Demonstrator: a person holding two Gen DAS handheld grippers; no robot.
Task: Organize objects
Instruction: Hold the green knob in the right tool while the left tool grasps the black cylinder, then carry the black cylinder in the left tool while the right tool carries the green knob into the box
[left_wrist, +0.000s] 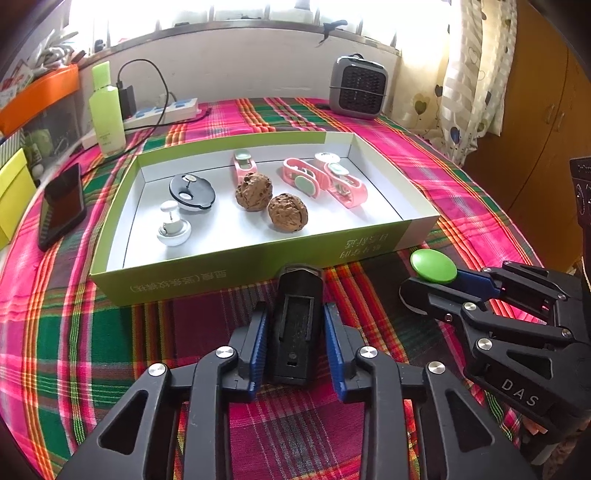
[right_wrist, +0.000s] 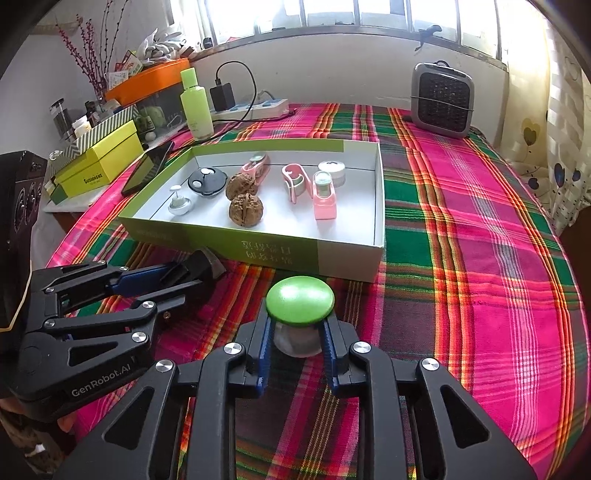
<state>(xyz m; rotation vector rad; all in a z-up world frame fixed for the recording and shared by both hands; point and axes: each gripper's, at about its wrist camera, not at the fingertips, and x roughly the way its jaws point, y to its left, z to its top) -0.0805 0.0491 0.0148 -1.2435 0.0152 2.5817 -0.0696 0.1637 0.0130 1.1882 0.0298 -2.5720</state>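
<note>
A shallow green-and-white box (left_wrist: 421, 230) (right_wrist: 347, 254) sits on the plaid cloth. It holds two walnuts (left_wrist: 288, 213) (right_wrist: 245, 209), pink clips (left_wrist: 306, 177) (right_wrist: 325, 195), a black round lid (left_wrist: 192, 192) and a white knob piece (left_wrist: 173, 229). My left gripper (left_wrist: 295, 332) (right_wrist: 177, 277) is shut on a black block (left_wrist: 295, 314) just in front of the box. My right gripper (right_wrist: 297, 350) (left_wrist: 436, 284) is shut on a green-capped jar (right_wrist: 300, 302) (left_wrist: 434, 266) near the box's front right corner.
A phone (left_wrist: 61, 205) lies left of the box. A green bottle (left_wrist: 107, 110), a power strip (left_wrist: 162, 112) and a grey heater (left_wrist: 358, 86) stand at the back. Yellow boxes (right_wrist: 99, 158) and an orange bin (right_wrist: 147, 79) are at the left.
</note>
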